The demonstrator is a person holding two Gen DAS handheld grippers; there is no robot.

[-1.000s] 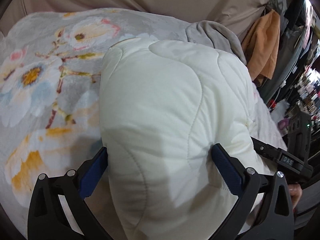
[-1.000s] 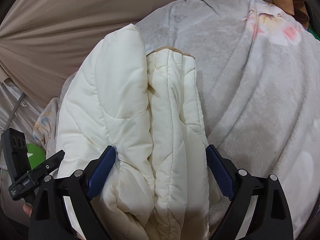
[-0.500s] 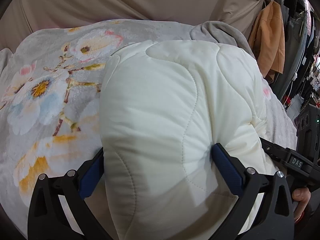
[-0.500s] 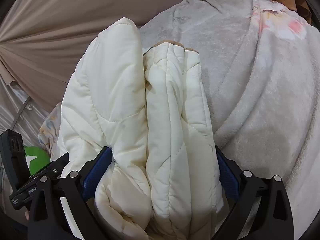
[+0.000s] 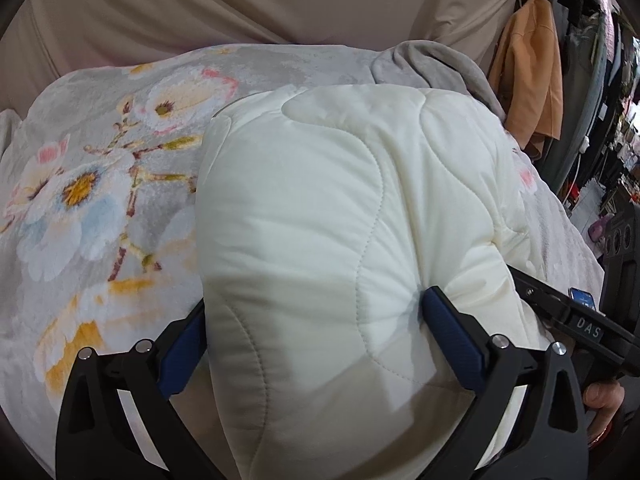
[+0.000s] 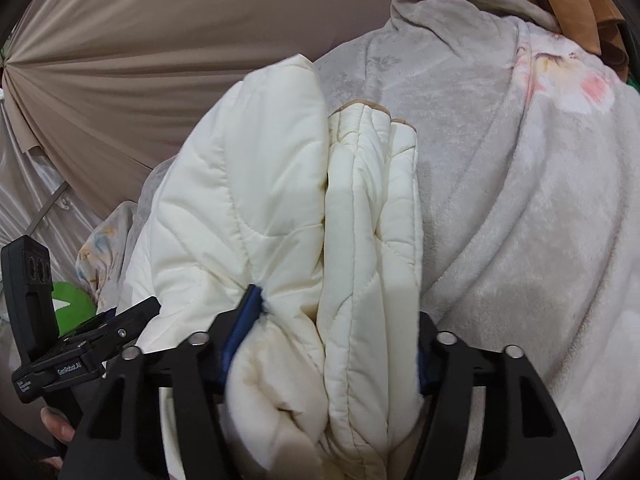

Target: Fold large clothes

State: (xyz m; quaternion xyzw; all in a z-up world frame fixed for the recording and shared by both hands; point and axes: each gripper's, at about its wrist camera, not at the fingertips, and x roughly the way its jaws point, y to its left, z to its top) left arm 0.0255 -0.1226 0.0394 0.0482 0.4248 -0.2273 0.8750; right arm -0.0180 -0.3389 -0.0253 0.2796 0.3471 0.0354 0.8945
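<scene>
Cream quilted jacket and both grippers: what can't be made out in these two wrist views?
- Left wrist view: the cream quilted jacket bulges over the left gripper, hiding whether the pads truly pinch it.
- Right wrist view: the right gripper has its right pad buried behind the folded layers.
- Both views: the jacket's lower end is cut off by the bottom edge.
- The floral blanket under the jacket is covered.

Both wrist cameras sit close behind their fingers, facing the far curtain [image 5: 248, 4]. Both views share the cream quilted garment [image 5: 340, 216] and floral blanket [image 5: 100, 200].
</scene>
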